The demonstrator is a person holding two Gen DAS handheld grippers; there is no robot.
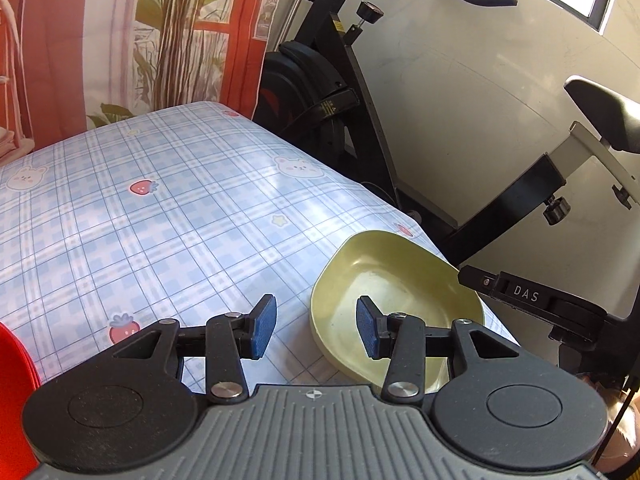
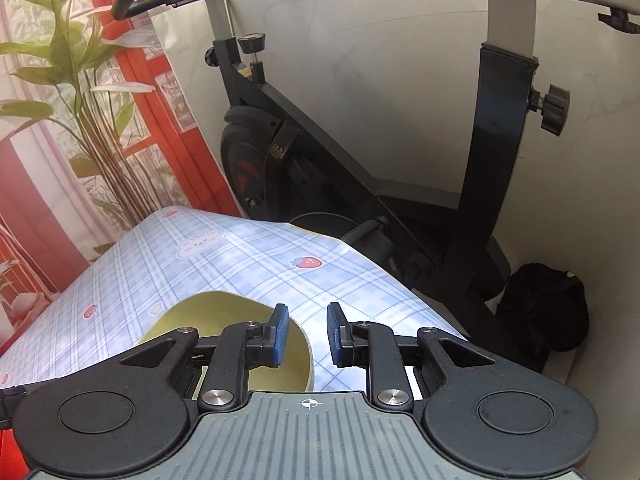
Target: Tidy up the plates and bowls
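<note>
Left claw (image 1: 316,328) open wide, empty, w/ green bowl (image 1: 400,280) at bench (image 1: 160,220) edge; right claw (image 2: 307,334) narrow, empty, straddling bowl rim.

Yellow-green bowl (image 1: 384,280) — tablecloth (image 1: 160,208) in pale-blue plaid with red strawberries, white bears.

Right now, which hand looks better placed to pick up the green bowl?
Probably the right gripper: its open jaws straddle the bowl's near rim. The left gripper's open jaws also straddle the rim of the bowl, so it's close.
</note>
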